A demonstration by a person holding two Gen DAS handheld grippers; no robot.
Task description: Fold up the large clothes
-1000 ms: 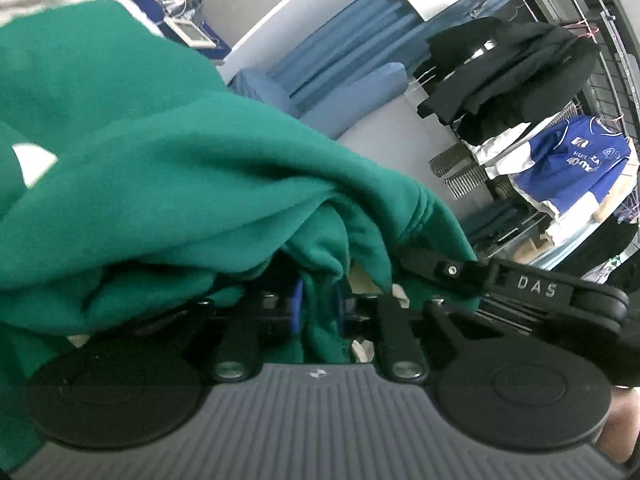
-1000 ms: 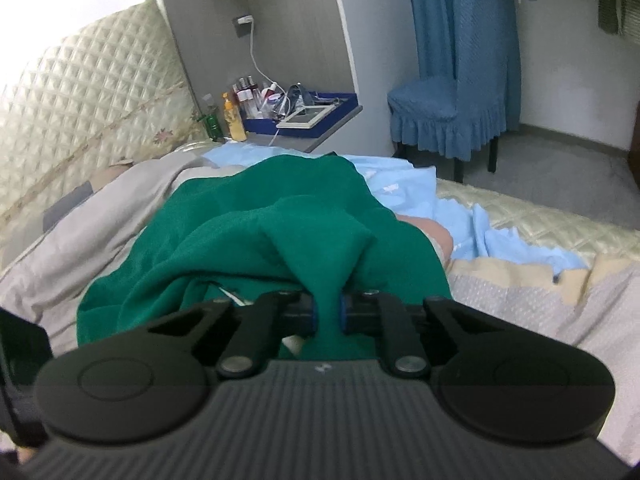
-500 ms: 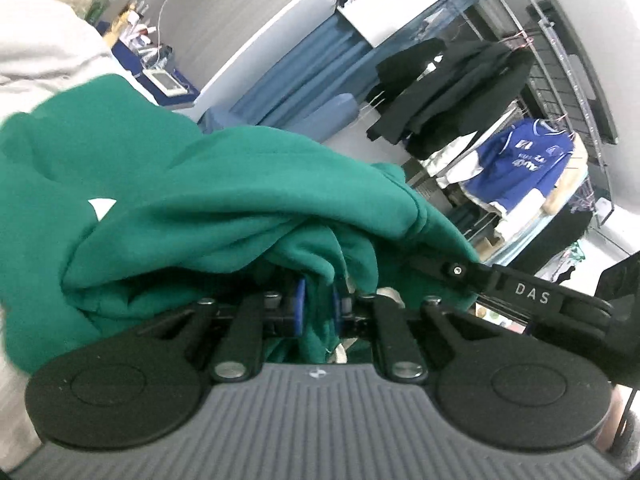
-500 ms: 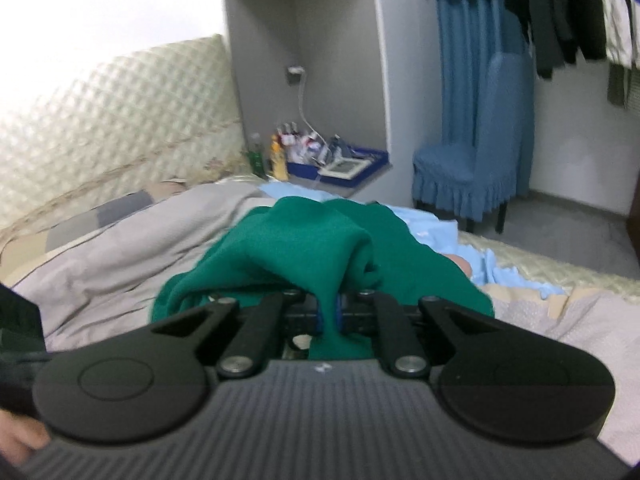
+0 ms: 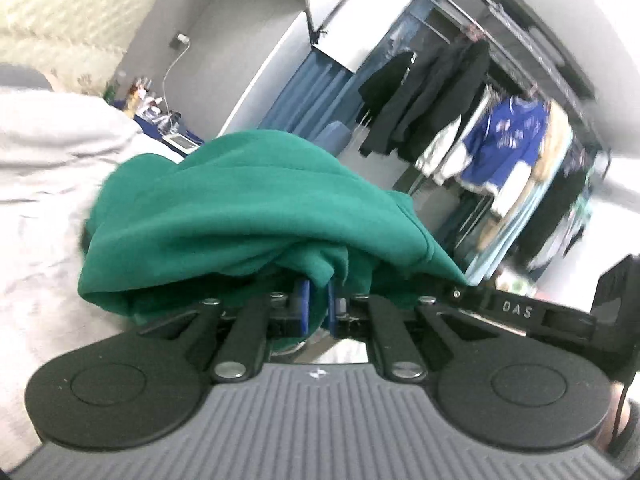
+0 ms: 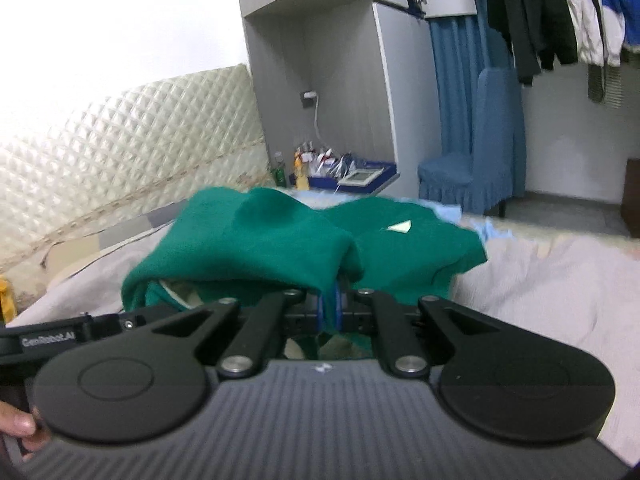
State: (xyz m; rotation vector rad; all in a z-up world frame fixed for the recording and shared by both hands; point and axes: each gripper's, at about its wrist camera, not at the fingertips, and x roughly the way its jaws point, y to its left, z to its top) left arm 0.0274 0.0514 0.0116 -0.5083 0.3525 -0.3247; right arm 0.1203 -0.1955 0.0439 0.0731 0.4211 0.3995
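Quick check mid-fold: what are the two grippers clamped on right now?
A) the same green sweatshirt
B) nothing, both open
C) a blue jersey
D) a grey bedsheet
A: the left gripper and the right gripper each have their blue pads shut on folds of the green sweatshirt.

Each wrist camera looks forward over its own gripper, close behind the green garment [image 5: 248, 204], which both views share.

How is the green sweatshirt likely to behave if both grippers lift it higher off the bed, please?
The green sweatshirt will probably sag between the left gripper and right gripper, since it already drapes in loose folds. The fleece looks thick, so likely heavyish. Both pinches look narrow, so the bunched fabric may slip.
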